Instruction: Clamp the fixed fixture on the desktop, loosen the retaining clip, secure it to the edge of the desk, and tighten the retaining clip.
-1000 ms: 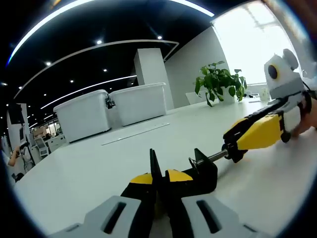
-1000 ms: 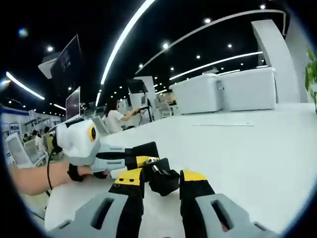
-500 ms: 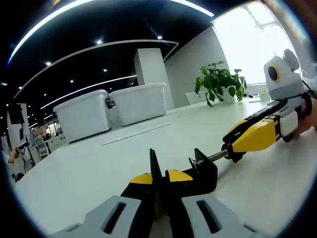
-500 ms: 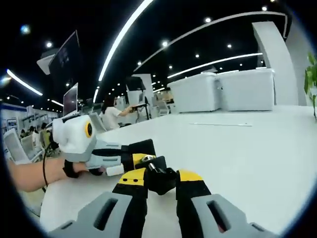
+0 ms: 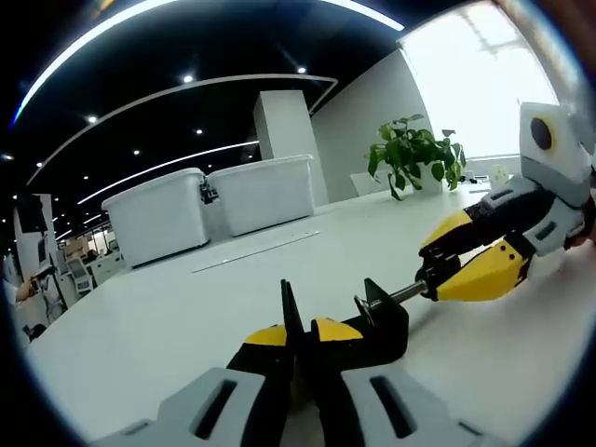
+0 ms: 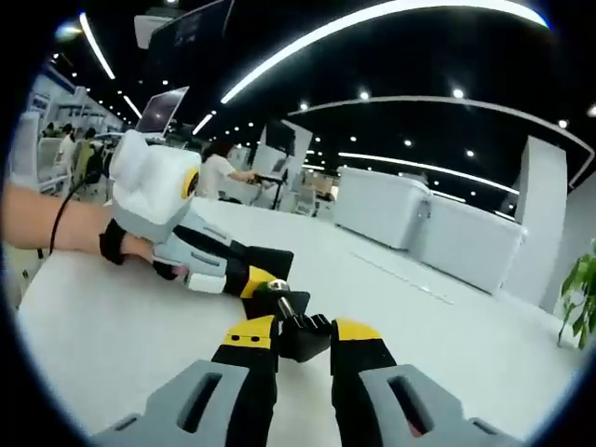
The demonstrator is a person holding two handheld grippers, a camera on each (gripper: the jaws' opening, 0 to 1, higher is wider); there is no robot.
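Observation:
A black clamp fixture [image 5: 377, 321] rests on the white desk [image 5: 168, 317]. My left gripper [image 5: 300, 333] is shut on its body. A metal screw [image 5: 400, 294] runs from the fixture to a black knob [image 5: 434, 277]. My right gripper [image 5: 466, 259] comes in from the right, its yellow jaws closed on that knob. In the right gripper view the knob [image 6: 303, 335] sits between my right gripper's [image 6: 303, 332] yellow tips, with the screw [image 6: 281, 301] beyond it. The left gripper [image 6: 253, 273] reaches in from the left, held by a hand [image 6: 130, 250].
Two white storage bins [image 5: 158, 216] [image 5: 265, 191] stand at the desk's far side, and a potted plant [image 5: 410, 154] stands near the bright window. A thin strip [image 5: 256, 251] lies on the desk. A seated person [image 6: 219, 174] works at monitors in the background.
My right gripper has rolled about the screw's axis while staying on the knob; its white body now sits higher in the left gripper view. The left gripper and fixture stay put.

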